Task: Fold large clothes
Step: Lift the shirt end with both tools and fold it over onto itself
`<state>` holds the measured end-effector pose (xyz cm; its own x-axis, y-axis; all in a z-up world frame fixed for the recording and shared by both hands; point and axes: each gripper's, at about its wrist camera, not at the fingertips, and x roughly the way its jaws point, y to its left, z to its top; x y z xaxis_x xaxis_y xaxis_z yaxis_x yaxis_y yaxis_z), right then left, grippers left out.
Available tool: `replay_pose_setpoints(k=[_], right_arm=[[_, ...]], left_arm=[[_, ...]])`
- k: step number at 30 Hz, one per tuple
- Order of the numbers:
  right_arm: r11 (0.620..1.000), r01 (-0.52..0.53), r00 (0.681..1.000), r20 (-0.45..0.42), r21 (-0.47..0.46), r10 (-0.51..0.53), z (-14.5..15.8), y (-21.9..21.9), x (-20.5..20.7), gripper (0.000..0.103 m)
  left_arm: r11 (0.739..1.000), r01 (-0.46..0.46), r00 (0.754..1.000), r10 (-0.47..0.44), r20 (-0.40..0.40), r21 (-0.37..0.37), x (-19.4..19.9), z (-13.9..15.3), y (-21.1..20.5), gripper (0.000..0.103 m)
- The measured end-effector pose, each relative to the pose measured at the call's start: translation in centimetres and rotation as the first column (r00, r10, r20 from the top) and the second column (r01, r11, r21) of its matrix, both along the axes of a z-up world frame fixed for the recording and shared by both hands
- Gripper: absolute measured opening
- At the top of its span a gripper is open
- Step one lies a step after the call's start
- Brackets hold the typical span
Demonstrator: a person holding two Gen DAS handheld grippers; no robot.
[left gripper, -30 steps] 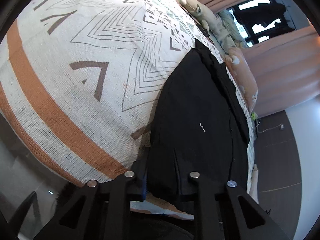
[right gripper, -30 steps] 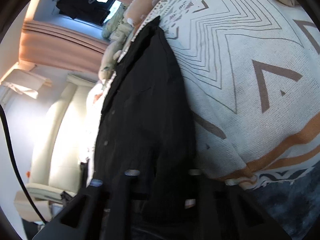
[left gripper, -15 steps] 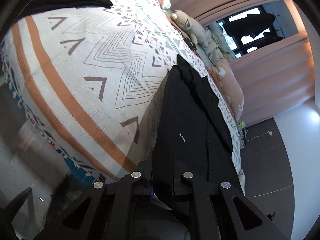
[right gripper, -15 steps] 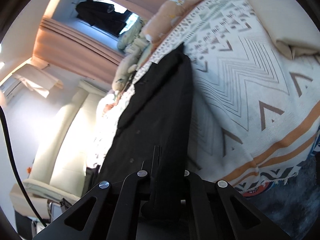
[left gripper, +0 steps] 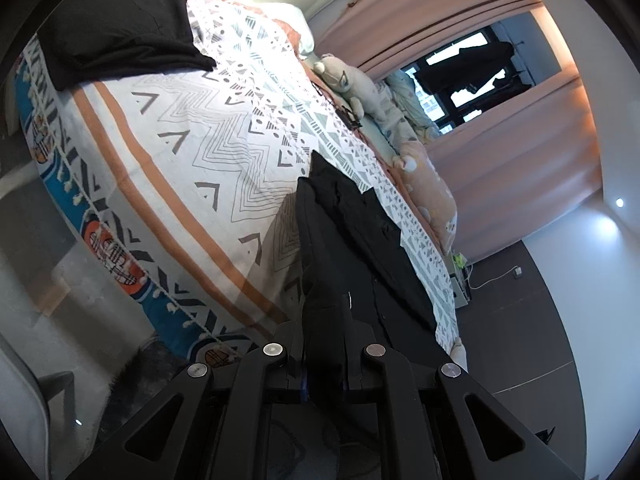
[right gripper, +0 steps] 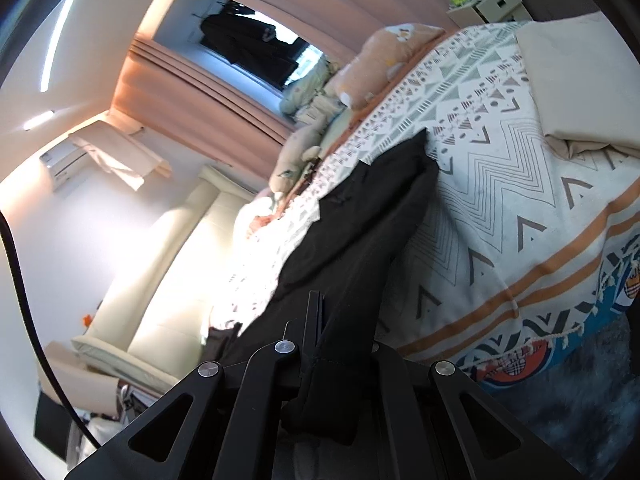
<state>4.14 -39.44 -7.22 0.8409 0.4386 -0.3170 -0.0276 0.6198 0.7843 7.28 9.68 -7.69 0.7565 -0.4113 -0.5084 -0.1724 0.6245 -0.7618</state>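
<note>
The left tongs (left gripper: pixel 325 354) are clamped together on the near hem of a large black button-front garment (left gripper: pixel 352 240); a bunched fold of the dark cloth fills the narrow gap between the two black fingers and hangs below them; from that grip the garment runs away from the camera in a long, narrow strip, its far end lying on the bed near the stuffed toys. The right tongs (right gripper: pixel 334 354) are likewise pinched shut on the garment's (right gripper: pixel 360 240) near edge; a thick wad of black fabric is squeezed between the fingers and droops under them, while the rest stretches forward and up to a pointed far corner resting on the cover. Under the garment lies a white woven bedspread with grey zigzag and triangle patterns and orange stripes (left gripper: pixel 192 136), fringed in blue at its edge; a folded black cloth (left gripper: pixel 116 36) sits well apart on the far corner of the bed; pale plush toys (left gripper: pixel 352 84) line the far side, beside peach-pink curtains (left gripper: pixel 500 128); a cream folded blanket (right gripper: pixel 576 84) lies on the bed in the right wrist view.
</note>
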Motion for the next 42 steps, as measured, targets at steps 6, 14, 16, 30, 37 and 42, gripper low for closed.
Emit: replay_pose_setpoints(k=[6, 14, 16, 30, 37, 42], right_arm=[[1.000, -0.013, 0.998, 0.057, -0.006, 0.014, 2.2, 0.7, -3.1, 0.004], [1.000, -0.024, 0.988, 0.155, 0.001, 0.024, 6.4, 2.1, -6.7, 0.004], [1.000, -0.026, 0.984, 0.178, -0.010, 0.027, 7.3, 2.5, -7.4, 0.004], [1.000, -0.008, 0.981, 0.193, 0.016, 0.005, 9.1, 1.1, -4.6, 0.004], [1.000, 0.006, 0.980, 0.198, 0.025, -0.011, 10.4, 0.3, -0.4, 0.004], [1.000, 0.011, 0.981, 0.193, 0.016, -0.014, 10.7, -0.2, 3.6, 0.004]], left_arm=[[1.000, -0.010, 0.999, 0.010, 0.043, -0.014, -3.7, 2.1, 1.0, 0.010], [0.998, -0.029, 0.996, 0.033, 0.082, -0.047, -7.1, 5.4, 2.5, 0.010], [0.998, -0.034, 0.994, 0.040, 0.102, -0.055, -7.9, 6.3, 2.8, 0.010], [0.997, -0.018, 0.984, 0.030, 0.173, -0.073, -4.6, 9.6, 2.6, 0.010], [0.997, -0.013, 0.976, 0.029, 0.216, -0.075, -0.4, 11.6, 2.0, 0.010], [0.996, -0.024, 0.972, 0.042, 0.232, -0.080, 3.7, 12.1, 1.5, 0.010]])
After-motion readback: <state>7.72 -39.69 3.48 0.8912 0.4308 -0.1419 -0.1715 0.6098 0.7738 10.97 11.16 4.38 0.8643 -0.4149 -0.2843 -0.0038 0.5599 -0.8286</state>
